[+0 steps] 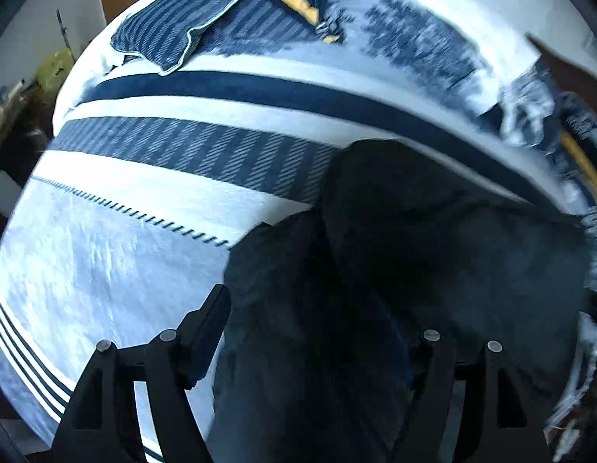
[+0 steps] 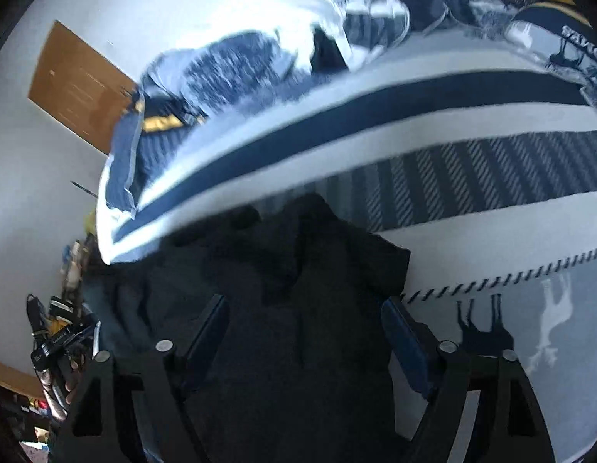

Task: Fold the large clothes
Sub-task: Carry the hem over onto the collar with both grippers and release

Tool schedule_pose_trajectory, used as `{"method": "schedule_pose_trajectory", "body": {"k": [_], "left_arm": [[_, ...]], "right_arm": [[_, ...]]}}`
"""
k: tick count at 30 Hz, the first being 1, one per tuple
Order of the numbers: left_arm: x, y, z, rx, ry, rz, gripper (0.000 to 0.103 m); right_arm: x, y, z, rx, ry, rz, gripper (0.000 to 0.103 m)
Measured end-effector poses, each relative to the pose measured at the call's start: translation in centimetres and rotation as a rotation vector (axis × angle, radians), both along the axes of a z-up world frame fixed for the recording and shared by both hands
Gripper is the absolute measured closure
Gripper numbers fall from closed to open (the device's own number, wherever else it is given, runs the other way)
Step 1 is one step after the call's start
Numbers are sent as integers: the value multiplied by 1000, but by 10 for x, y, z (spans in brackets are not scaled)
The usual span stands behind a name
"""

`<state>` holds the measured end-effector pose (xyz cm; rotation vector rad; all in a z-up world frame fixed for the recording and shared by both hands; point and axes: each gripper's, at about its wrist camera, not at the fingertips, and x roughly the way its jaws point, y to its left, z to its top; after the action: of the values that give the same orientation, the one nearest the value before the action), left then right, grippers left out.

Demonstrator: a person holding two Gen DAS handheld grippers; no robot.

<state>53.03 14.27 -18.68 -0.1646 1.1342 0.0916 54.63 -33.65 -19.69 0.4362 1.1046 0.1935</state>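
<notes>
Dark, soft, rumpled fabric garment (image 1: pixel 395 250) lies on the bed's white and navy striped woven blanket (image 1: pixel 163 193), near the bed's near edge. Left tongs (image 1: pixel 317 332) spread apart, cloth between them, pads not pressing. Right tongs (image 2: pixel 304 332) likewise apart over the same garment (image 2: pixel 298 270). Blue striped pillow (image 1: pixel 175 27) at far corner.

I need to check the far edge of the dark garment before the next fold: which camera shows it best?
The right wrist view: the dark garment shows its far edge and corner against the striped bedspread. The left wrist view shows the same garment bigger but dimmer, its right side running into shadow.
</notes>
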Motion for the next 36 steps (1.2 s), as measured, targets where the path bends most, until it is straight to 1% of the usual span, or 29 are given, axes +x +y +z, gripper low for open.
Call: {"method": "schedule_pose_trajectory", "body": {"k": [1, 3, 4, 5, 6, 7, 9, 11, 12, 13, 14, 15, 16, 17, 19, 20, 21, 22, 23, 24, 25, 26, 27, 28, 29, 31, 32, 35, 36], "left_arm": [[7, 3, -5, -14, 9, 13, 29], [20, 11, -15, -82, 19, 43, 31], [23, 15, -17, -100, 20, 66, 64], [25, 17, -20, -133, 27, 76, 100], [26, 18, -22, -182, 40, 73, 100], [25, 19, -20, -186, 22, 82, 100], [21, 23, -12, -155, -46, 88, 100], [25, 27, -15, -149, -64, 109, 100], [30, 27, -24, -137, -46, 132, 100], [35, 22, -34, -102, -13, 133, 100], [38, 17, -39, -63, -2, 134, 100], [40, 11, -45, -1, 6, 135, 100], [41, 10, -46, 24, 14, 142, 99], [40, 13, -44, 16, 21, 165, 96], [28, 32, -23, -50, -8, 232, 95], [18, 43, -8, -71, -40, 260, 95], [3, 52, 14, -74, -100, 278, 95], [-11, 56, 31, -68, -145, 283, 88], [-32, 59, 51, -48, -199, 298, 64], [-52, 59, 65, -37, -234, 311, 51], [-76, 58, 78, -40, -269, 317, 28], [-109, 54, 92, -59, -323, 319, 23], [-130, 54, 97, -68, -344, 318, 23], [-165, 50, 105, -82, -360, 315, 23], [-184, 48, 107, -93, -368, 310, 22], [-238, 37, 106, -109, -384, 301, 19], [-267, 29, 102, -111, -379, 305, 17], [-308, 15, 90, -124, -340, 293, 17], [-319, 10, 86, -150, -316, 289, 17]], "right_arm": [[8, 2, -8, -13, 19, 3, 24], [21, 4, -27, 17, 72, 7, 47], [23, 3, -35, 47, 98, 3, 71], [26, 3, -39, 54, 115, 0, 94], [25, 2, -34, 36, 89, -8, 97], [21, 0, -25, 23, 38, -17, 98], [13, -8, -4, -4, -36, -37, 100], [12, -9, 1, -62, -50, -55, 101], [14, -6, -2, -104, -47, -50, 101], [21, 1, -14, -157, -22, -39, 101], [27, 5, -25, -166, 8, -38, 101], [34, 10, -40, -174, 53, -38, 101], [39, 15, -55, -186, 87, -38, 101], [42, 18, -62, -199, 90, -33, 100], [40, 22, -61, -280, 89, -46, 97], [33, 18, -52, -301, 108, -88, 91], [23, 14, -41, -283, 110, -128, 88], [9, 9, -27, -236, 91, -156, 81], [-12, 5, -8, -170, 48, -160, 68], [-31, 3, 8, -127, 5, -156, 57], [-52, 2, 22, -103, -42, -158, 32], [-77, 1, 38, -87, -95, -169, 21], [-100, 4, 52, -81, -129, -182, 21], [-132, 7, 64, -57, -152, -186, 21], [-153, 15, 71, -24, -167, -186, 21], [-206, 22, 76, 43, -193, -191, 21], [-222, 26, 78, 57, -198, -186, 21], [-280, 43, 78, 38, -219, -172, 21], [-296, 46, 78, 36, -212, -170, 21]]}}
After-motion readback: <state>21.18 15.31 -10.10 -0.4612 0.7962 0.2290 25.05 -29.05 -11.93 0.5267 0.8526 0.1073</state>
